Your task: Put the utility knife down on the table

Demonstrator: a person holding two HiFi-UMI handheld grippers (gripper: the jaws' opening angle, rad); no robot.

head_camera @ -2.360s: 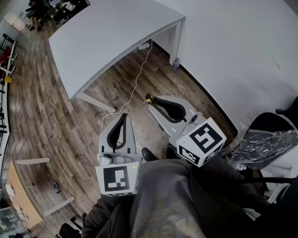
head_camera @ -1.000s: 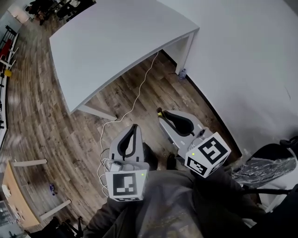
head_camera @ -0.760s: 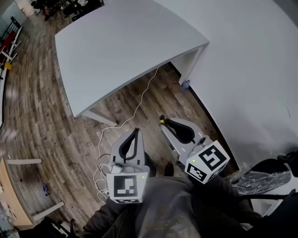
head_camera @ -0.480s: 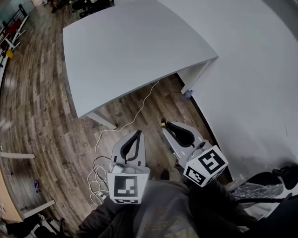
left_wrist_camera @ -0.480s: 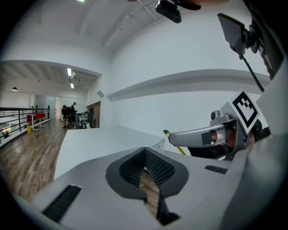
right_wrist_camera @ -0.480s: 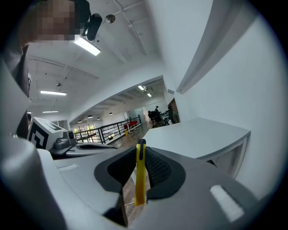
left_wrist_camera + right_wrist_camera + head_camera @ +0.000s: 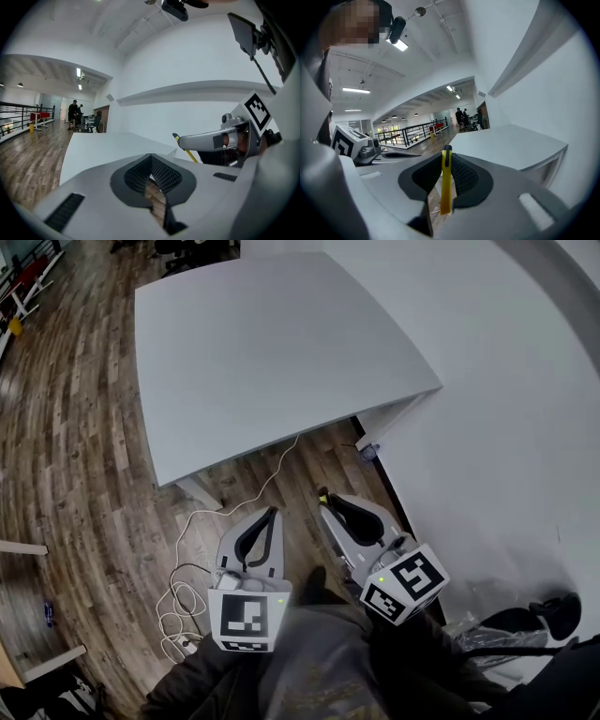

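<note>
Plainly, the utility knife (image 7: 446, 183) is not on the table (image 7: 262, 343). It sits clamped between the jaws of the right gripper (image 7: 326, 502), which are closed on its thin yellow body.

The knife's long axis runs along the jaws, front to back. Its black-capped end pokes just past the jaw tips, pointing away from the person toward the near right corner of the table. The other end points back into the gripper's throat. From these views I cannot tell for sure which end carries the blade.

The left gripper (image 7: 151, 161) holds nothing. Its ribbed black pads meet at the tips, with only wooden floor (image 7: 84, 456) showing through the gap lower down. It is held just left of the right gripper, at about the same height, and also points toward the table.

Both grippers hang close in front of the person's grey-clad torso (image 7: 319, 667), over the floor and short of the table's near edge. The white tabletop lies farther off, well apart from the knife. A white cable (image 7: 173, 601) lies looped on the floor to the near left, and a white wall runs along the right.
</note>
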